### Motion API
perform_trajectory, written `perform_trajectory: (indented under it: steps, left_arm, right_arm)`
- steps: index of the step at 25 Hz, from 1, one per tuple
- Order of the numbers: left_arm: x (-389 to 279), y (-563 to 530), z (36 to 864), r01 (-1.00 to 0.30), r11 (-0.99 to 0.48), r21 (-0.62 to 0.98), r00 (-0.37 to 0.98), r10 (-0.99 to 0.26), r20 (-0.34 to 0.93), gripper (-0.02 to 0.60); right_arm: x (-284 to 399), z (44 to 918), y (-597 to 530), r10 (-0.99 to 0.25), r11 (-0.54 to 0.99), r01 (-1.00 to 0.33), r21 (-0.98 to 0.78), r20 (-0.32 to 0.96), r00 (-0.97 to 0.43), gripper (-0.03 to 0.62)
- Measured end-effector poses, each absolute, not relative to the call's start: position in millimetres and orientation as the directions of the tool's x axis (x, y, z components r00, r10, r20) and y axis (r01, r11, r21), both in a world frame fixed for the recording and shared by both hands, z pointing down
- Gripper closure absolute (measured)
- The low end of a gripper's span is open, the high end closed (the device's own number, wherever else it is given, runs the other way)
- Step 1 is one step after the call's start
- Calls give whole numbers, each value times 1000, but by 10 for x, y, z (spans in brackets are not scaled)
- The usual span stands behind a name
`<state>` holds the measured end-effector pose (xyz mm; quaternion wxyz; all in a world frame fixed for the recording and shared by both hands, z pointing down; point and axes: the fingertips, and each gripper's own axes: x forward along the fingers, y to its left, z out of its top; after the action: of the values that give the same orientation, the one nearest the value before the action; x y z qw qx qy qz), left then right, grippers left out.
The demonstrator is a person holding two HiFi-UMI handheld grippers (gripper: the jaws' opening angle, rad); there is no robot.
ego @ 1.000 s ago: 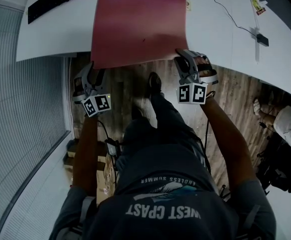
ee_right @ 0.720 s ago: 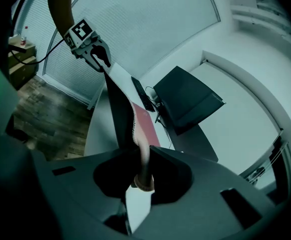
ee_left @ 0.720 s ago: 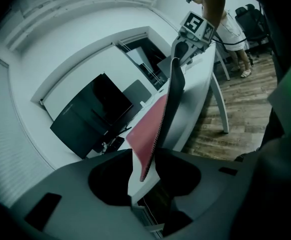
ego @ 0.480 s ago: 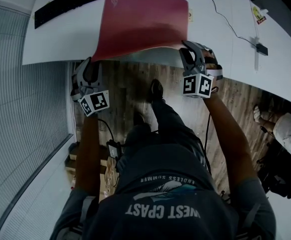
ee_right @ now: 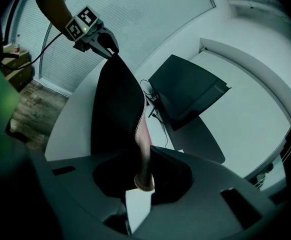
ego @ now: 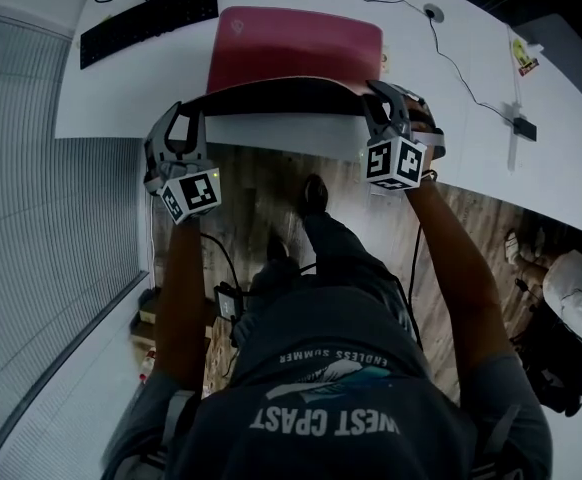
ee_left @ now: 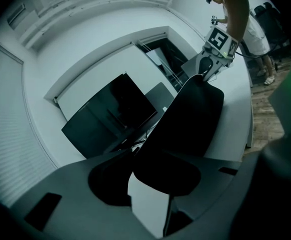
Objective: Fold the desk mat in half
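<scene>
Lifted since a second ago, the near edge of the red rectangular desk mat (ego: 296, 48) now hangs above the white bench (ego: 121, 98). Its black underside shows as a dark band between the two claws. The left claw (ego: 181, 118), which a second ago stood apart below the mat's corner, now sits at that corner. Its jaws have just been closing, and the mat is between them.

From the head view, the right claw (ego: 383, 96) clenches the other near corner. The rest of the mat lies flat beyond both claws. A black keyboard (ego: 151, 13) rests on the bench, ahead of the left claw and to its left.

From the left gripper view, the left claw (ee_left: 145, 176) is clamped on the mat (ee_left: 190, 114). The mat's dark sheet rises away from its jaws to the right claw (ee_left: 204, 74) at the far corner. A black flat monitor (ee_left: 110, 114) stands ahead and to the left of the jaws.

From the right gripper view, the right claw (ee_right: 143, 181) pinches the mat's edge, whose reddish rim shows between the pads. The mat (ee_right: 115, 114) sweeps up from there to the left claw (ee_right: 108, 46), and the monitor (ee_right: 185, 94) stands to the right of it.
</scene>
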<state>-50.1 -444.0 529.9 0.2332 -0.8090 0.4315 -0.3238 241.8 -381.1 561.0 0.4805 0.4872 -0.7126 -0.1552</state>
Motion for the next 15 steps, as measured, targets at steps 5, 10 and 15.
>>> perform_trajectory:
  steps: [5,10,15]
  left_arm:
    - [-490,-4672,5221,-580,-481,-658,395,-872,289,430]
    - [-469,-4754,5139,-586,-472,-659,373,-879,298,430]
    - [-488,-4698,5100,-587,-483,-650,357,-875,328,429]
  right_arm:
    - [2528,5714,-4089,-822,505,-553,663,565,-72,517]
    - [2632,5888,-4367,-783,549,-560,621,616,-85,517]
    - [2774,6104,-4685,-742,580,-565,586,667,-70,515]
